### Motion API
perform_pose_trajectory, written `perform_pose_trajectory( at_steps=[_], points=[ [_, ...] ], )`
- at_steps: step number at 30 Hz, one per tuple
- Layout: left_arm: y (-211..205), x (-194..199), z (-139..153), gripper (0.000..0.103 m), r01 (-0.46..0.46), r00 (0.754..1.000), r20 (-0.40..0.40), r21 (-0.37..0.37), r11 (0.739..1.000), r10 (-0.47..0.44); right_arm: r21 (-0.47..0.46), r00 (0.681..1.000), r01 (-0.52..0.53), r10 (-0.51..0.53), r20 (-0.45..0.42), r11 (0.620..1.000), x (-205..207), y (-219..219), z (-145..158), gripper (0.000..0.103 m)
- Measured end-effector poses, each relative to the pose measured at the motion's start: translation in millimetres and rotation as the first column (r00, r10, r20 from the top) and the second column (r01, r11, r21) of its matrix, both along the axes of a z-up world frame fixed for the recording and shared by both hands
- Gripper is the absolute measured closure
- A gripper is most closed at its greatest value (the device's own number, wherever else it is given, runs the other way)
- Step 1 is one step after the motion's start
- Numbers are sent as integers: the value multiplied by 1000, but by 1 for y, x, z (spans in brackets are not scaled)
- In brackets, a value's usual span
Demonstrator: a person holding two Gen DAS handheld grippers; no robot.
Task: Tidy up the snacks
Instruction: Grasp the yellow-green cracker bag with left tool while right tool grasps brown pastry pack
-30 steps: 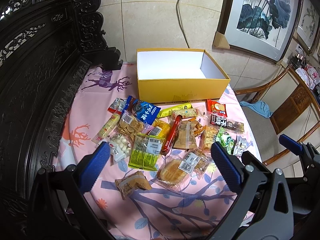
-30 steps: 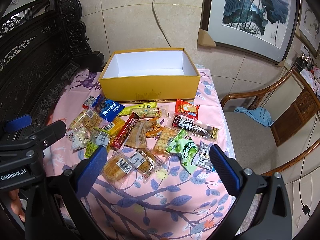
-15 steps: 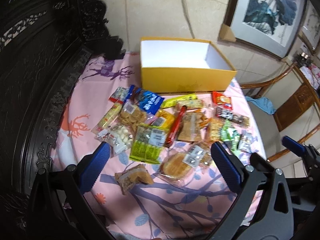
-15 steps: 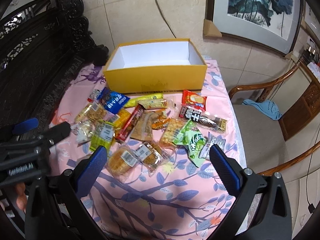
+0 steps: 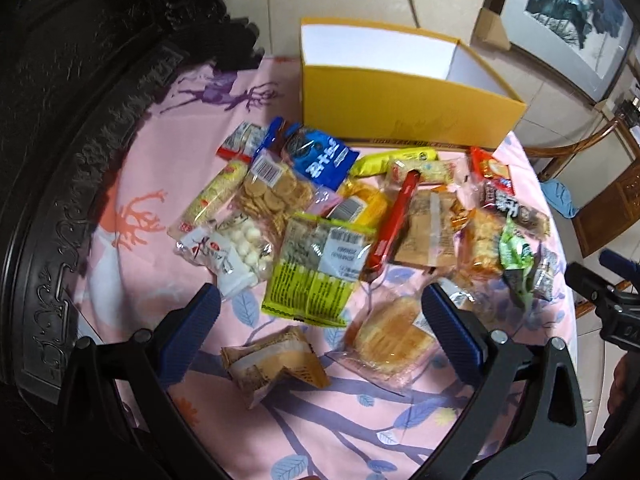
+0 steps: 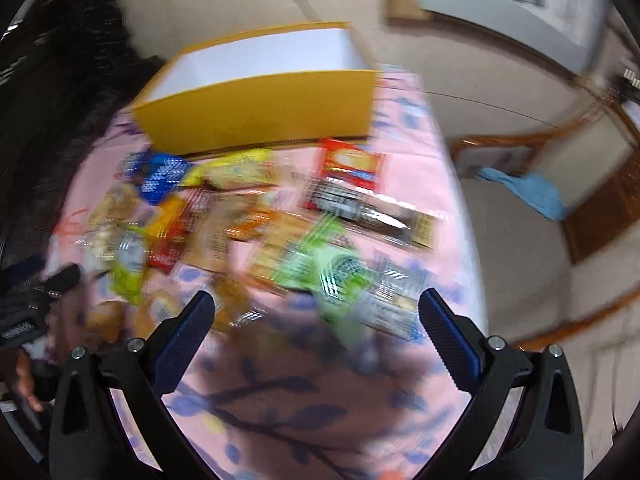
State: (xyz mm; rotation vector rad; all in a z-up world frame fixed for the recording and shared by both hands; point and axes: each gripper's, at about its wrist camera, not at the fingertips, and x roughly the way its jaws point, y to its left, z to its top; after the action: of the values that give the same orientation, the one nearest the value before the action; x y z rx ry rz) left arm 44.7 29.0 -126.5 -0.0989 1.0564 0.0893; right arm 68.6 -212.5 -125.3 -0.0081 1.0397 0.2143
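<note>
Both my grippers hang over the near edge of the table (image 5: 132, 168), nothing held. Left gripper (image 5: 320, 312): jaws spread wide, empty, above the lime-green seed packet (image 5: 316, 276) and the tan wafer packet (image 5: 276, 360). Right gripper (image 6: 316, 316): jaws spread wide too, empty; that view is badly motion-blurred, so labels are unreadable.

Snacks lie in a loose, overlapping heap on the pink leaf-print cloth, all in front of the yellow box (image 5: 400, 112). The box stands open at the far side of the table, white inside, no snacks visible in it.

From the left wrist view:
- blue cookie packet (image 5: 324, 156) just in front of the box's left corner
- clear bag of round crackers (image 5: 272, 192) beside it, white candy bag (image 5: 236, 248) nearer
- long red stick packet (image 5: 394, 216) lying diagonally mid-heap
- round cake in clear wrap (image 5: 388, 336) partly behind my left gripper's right-hand finger
- green packet (image 5: 516, 252) at the right edge of the heap

Right gripper's tip shows at the right border of the left view. A blue cloth (image 6: 528, 192) lies on the chair seat to the right of the table.
</note>
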Motion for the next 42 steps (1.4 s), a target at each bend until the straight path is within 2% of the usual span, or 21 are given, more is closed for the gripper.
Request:
perform_pose_trajectory(
  at_steps=[3,5,7,9,12,14,18,19,20,23,24,27,31,32,33,36,38,42],
  points=[
    [11,2,-4,2,-48,999,-14,-5,999,48,55,988,-155,154,19,986,17,36,-8,1],
    [21,2,-5,2,-84,996,-19,8,996,84,60,972,-234,233,22,970,33,63,-22,2],
    [29,2,-6,2,-114,993,-22,15,993,114,58,965,-260,261,-5,964,49,81,-41,15],
    [35,0,-6,2,-137,990,-26,16,990,137,73,962,-251,257,-89,965,67,92,-68,34],
    [39,-5,-8,2,-152,988,-30,12,988,152,94,959,-225,237,-157,970,76,95,-93,41],
    [40,-6,-11,2,-149,988,-34,8,989,149,98,956,-226,240,-166,969,79,100,-101,41],
    [29,5,-28,2,-112,993,-30,16,994,112,92,970,-208,217,-108,974,89,109,-103,40],
    [24,9,-34,2,-92,995,-22,35,995,92,84,973,-203,210,-94,976,92,111,-103,43],
    [18,15,-42,2,-64,998,-19,55,996,65,61,977,-194,198,-74,979,94,112,-102,53],
    [3,30,-65,2,16,999,-50,69,997,-13,71,982,-175,179,-65,982,101,105,-103,64],
    [-1,35,-74,2,44,997,-71,59,997,-39,86,981,-173,179,-72,981,102,100,-103,65],
    [-7,45,-85,2,59,997,-62,130,990,-52,121,981,-154,166,-103,981,100,83,-103,66],
    [-8,52,-89,3,50,997,-60,114,992,-43,145,978,-160,176,-109,976,83,64,-96,66],
    [-9,52,-88,12,59,997,-57,109,992,-53,148,977,-163,180,-113,975,79,61,-94,66],
    [-10,51,-86,15,61,997,-56,115,991,-55,150,976,-166,184,-116,975,75,60,-93,66],
    [-9,42,-79,25,78,996,-36,67,995,-76,155,976,-162,182,-122,974,69,64,-92,66],
    [-6,36,-83,26,80,997,-21,19,997,-80,160,976,-159,180,-125,974,66,65,-92,66],
    [-16,39,-107,25,113,990,-87,2,994,-113,158,974,-162,184,-133,974,71,77,-99,65]
  ],
)
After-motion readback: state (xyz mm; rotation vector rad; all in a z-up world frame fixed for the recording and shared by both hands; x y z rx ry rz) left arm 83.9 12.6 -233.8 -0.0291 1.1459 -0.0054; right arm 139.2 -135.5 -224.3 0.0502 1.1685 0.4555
